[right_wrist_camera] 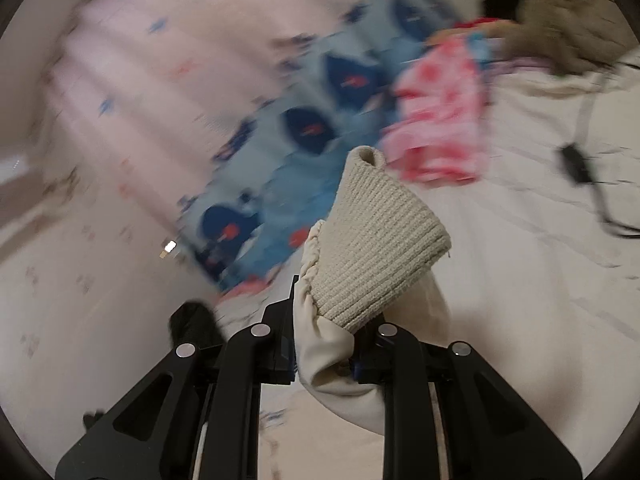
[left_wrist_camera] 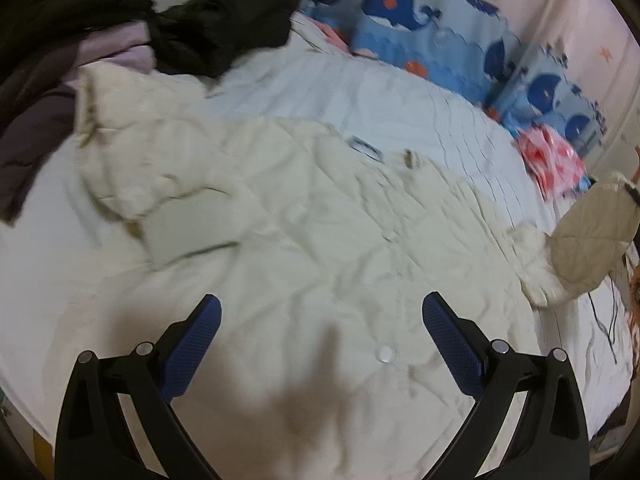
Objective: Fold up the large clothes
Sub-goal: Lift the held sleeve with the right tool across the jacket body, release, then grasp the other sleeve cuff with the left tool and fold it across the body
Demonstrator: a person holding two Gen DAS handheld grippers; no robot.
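Observation:
A large cream quilted jacket (left_wrist_camera: pixel 288 216) lies spread and creased over the bed, a white snap button (left_wrist_camera: pixel 385 354) near my left gripper. My left gripper (left_wrist_camera: pixel 320 312) hovers just above the jacket, wide open, nothing between its blue pads (left_wrist_camera: pixel 192 344). At the right edge of the left wrist view one sleeve (left_wrist_camera: pixel 592 236) is lifted off the bed. In the right wrist view my right gripper (right_wrist_camera: pixel 326 316) is shut on that sleeve, its ribbed knit cuff (right_wrist_camera: pixel 372 240) sticking up past the fingers. The background there is smeared by motion.
A pile of black, lilac and dark purple clothes (left_wrist_camera: pixel 120 32) sits at the far left of the bed. Whale-print pillows (left_wrist_camera: pixel 432 28) line the wall, with a pink patterned cloth (left_wrist_camera: pixel 552 160) beside them. A black cable (right_wrist_camera: pixel 588 176) lies on the pale sheet (left_wrist_camera: pixel 380 92).

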